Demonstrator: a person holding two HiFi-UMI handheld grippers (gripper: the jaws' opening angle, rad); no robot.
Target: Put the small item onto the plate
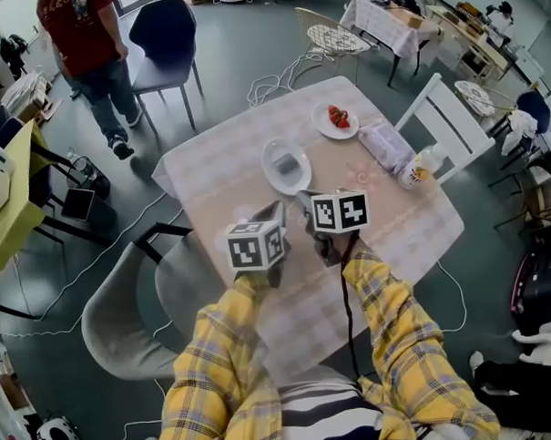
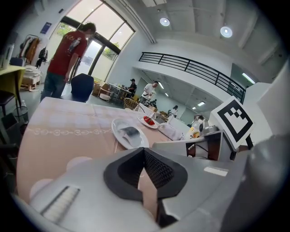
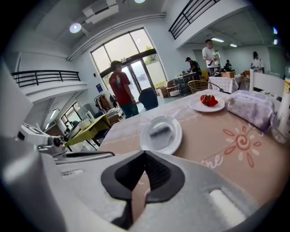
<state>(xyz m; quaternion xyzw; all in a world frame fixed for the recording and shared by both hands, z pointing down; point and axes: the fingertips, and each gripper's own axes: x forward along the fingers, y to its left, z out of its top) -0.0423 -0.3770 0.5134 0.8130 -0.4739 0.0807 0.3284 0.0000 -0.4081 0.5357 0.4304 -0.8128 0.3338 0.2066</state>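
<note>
left gripper [image 2: 144, 157] and right gripper [image 3: 145, 157] are both closed up with nothing between the pads, held side by side over the near part of the table [image 1: 396, 226]. the small grey item [image 1: 289, 161] is lying on the white plate [image 1: 270, 178] just ahead of them. the strawberries [image 1: 338, 117] are on another plate further back.

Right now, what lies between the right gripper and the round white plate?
Only bare pink patterned tablecloth between right gripper and plate, per right gripper view.
</note>
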